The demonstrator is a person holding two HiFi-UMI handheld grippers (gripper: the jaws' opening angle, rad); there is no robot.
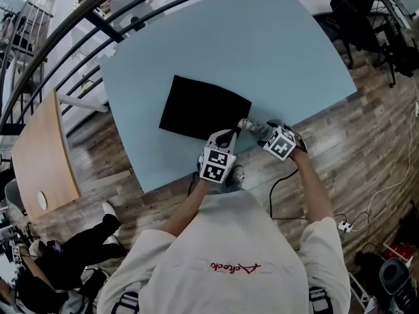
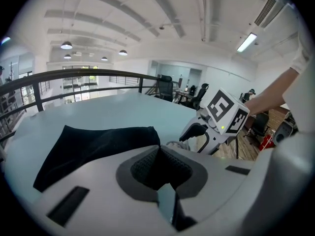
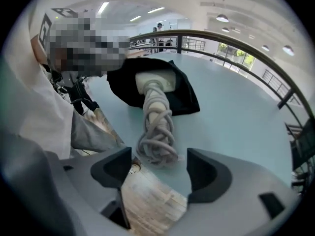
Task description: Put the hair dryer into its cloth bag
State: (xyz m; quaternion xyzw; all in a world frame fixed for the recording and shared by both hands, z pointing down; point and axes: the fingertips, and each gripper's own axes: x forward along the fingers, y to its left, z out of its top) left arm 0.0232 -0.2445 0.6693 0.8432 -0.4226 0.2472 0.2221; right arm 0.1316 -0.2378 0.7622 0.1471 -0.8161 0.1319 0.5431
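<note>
Right gripper [image 3: 160,167], spread, is hovering over the stiff cord-wrapped hair dryer [image 3: 156,113] handle (likeliest hold); left gripper [image 2: 158,150], pressed together, beside limp cloth bag [image 2: 93,146].

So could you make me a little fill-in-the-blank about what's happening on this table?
The cloth bag is ____ in colour. The hair dryer sticks out of the bag, its handle wrapped in its ____. The right gripper has its jaws ____. The left gripper has its jaws ____.
Missing: black; cord; open; shut.
</note>
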